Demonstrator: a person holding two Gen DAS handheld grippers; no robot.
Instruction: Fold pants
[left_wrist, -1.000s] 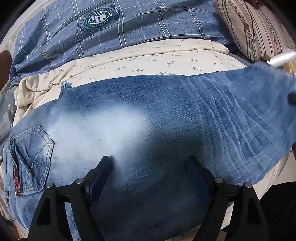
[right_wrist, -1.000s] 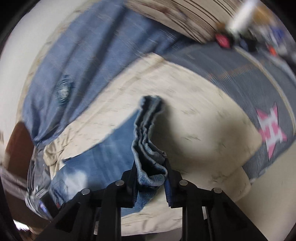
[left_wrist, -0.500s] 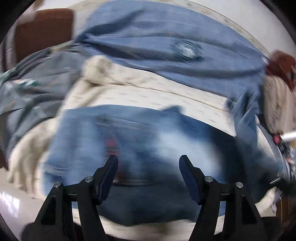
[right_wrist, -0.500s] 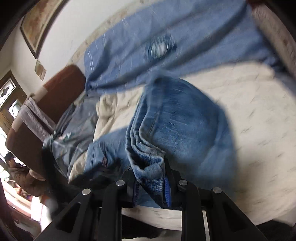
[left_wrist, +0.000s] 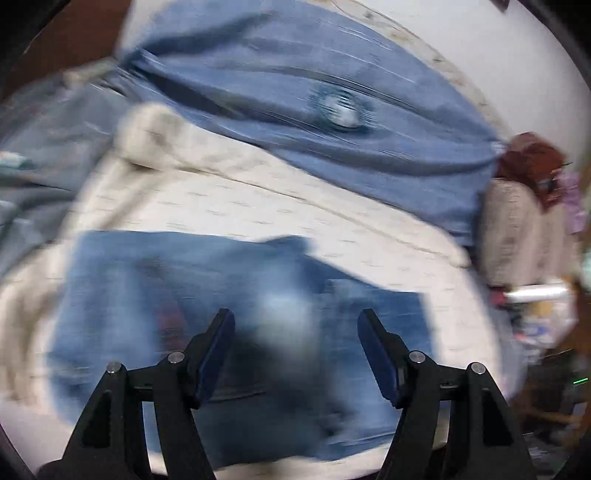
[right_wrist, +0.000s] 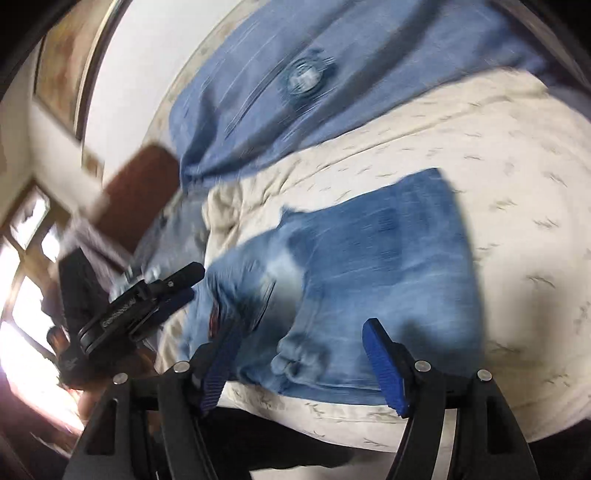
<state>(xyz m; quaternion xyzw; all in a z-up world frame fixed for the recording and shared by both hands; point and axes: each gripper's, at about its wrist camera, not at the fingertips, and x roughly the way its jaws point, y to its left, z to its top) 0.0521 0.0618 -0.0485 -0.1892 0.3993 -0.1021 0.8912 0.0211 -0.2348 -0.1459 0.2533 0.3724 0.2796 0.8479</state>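
Faded blue denim pants (right_wrist: 369, 266) lie folded on the cream bedspread (right_wrist: 517, 192), centre frame. Right claw (right_wrist: 299, 365) is opening, apparently empty; left claw (left_wrist: 295, 350) gapes empty. Next: smooth or refold.

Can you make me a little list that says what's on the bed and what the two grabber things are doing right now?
pants: blue jeans, folded over, lying flat
under the pants: cream blanket with small leaf marks
behind: blue checked cover with a round badge
right gripper: jaws opening, nothing pinched, jeans lie below
left gripper: open, empty, above the jeans; also seen from the side in the right wrist view
picture sharpness: blurry, so small details are hard to read
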